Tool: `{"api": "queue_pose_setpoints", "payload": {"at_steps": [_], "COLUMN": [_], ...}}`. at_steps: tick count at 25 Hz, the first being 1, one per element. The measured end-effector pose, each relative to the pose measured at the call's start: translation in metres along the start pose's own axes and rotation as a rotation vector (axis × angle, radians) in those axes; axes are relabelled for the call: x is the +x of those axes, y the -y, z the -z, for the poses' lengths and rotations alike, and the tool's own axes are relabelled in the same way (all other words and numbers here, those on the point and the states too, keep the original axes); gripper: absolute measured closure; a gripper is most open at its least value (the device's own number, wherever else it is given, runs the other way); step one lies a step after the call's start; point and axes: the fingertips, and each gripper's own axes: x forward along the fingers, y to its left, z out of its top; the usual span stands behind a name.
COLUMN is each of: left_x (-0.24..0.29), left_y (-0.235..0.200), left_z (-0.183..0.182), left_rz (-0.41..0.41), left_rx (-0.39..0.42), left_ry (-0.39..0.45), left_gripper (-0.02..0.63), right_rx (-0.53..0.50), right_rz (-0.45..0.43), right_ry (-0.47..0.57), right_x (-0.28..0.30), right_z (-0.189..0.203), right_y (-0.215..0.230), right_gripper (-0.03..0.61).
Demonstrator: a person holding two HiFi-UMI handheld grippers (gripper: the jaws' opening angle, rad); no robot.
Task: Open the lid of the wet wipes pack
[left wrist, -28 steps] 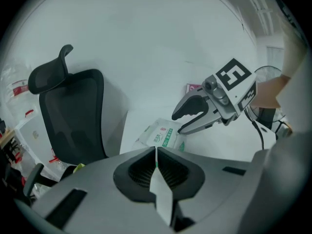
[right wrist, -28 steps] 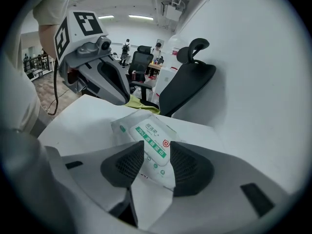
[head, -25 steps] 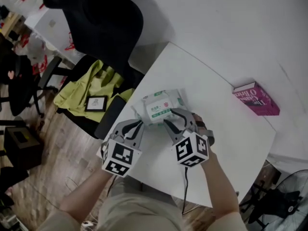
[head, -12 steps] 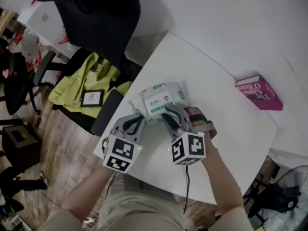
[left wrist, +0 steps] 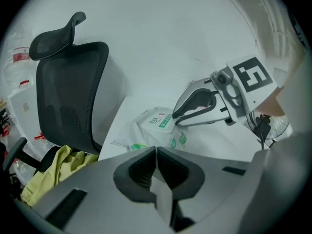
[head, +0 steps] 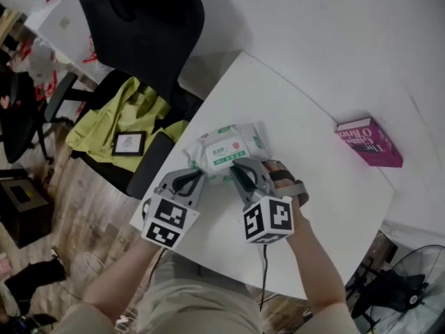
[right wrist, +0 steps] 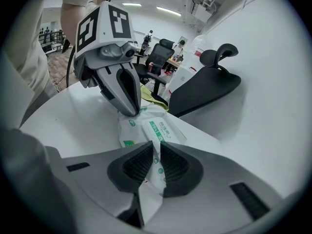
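My left tool (head: 197,177) is clamped shut on the near left corner of the wipes pack (head: 229,143), I judge to pin it so it cannot slide on the bench (head: 292,110). The pack rests there with its lid (head: 227,156) facing up and not yet opened. Just right of that corner, my right tool (head: 239,168) has just been closing and now nips the pack's film beside the lid's near edge, probably seeking the flap.

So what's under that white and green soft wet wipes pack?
Only the white table shows around the wet wipes pack; the spot directly beneath is hidden by it.
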Motion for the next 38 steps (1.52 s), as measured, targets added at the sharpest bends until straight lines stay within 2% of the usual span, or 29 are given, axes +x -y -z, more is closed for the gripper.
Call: {"api": "queue_pose_setpoints", "payload": {"at_steps": [5, 8, 14, 17, 19, 22, 27, 30, 32, 38], "left_x": [0.000, -0.001, -0.002, -0.002, -0.002, -0.003, -0.001, -0.002, -0.006, -0.030], "left_y": [0.002, 0.002, 0.000, 0.001, 0.001, 0.001, 0.000, 0.002, 0.001, -0.003], "left_z": [0.001, 0.002, 0.001, 0.001, 0.001, 0.002, 0.001, 0.001, -0.001, -0.027], "left_rz": [0.010, 0.012, 0.005, 0.006, 0.007, 0.005, 0.011, 0.013, 0.015, -0.021], "left_rx": [0.001, -0.009, -0.038, -0.043, -0.038, -0.035, -0.013, 0.013, 0.003, -0.025], "left_ry": [-0.021, -0.017, 0.003, 0.009, 0.014, 0.023, 0.018, 0.007, 0.012, 0.074], "left_gripper": [0.583, 0.583, 0.584, 0.584, 0.583, 0.583, 0.583, 0.583, 0.584, 0.583], "right_rx": [0.054, 0.078, 0.256, 0.347, 0.404, 0.470, 0.456, 0.493, 0.543, 0.656], "right_rz": [0.096, 0.106, 0.132, 0.117, 0.076, 0.034, 0.006, 0.001, 0.011, 0.088], "right_ry": [0.072, 0.086, 0.161, 0.168, 0.136, 0.118, 0.060, 0.062, 0.078, 0.182], "right_x": [-0.017, -0.012, 0.013, 0.027, 0.039, 0.051, 0.064, 0.059, 0.048, -0.009], "right_z": [-0.021, -0.029, -0.040, -0.038, -0.030, -0.020, -0.013, -0.012, -0.012, -0.025], "right_y": [0.036, 0.053, 0.083, 0.090, 0.087, 0.081, 0.075, 0.076, 0.079, 0.089], "right_gripper": [0.531, 0.529, 0.512, 0.508, 0.536, 0.537, 0.547, 0.548, 0.548, 0.548]}}
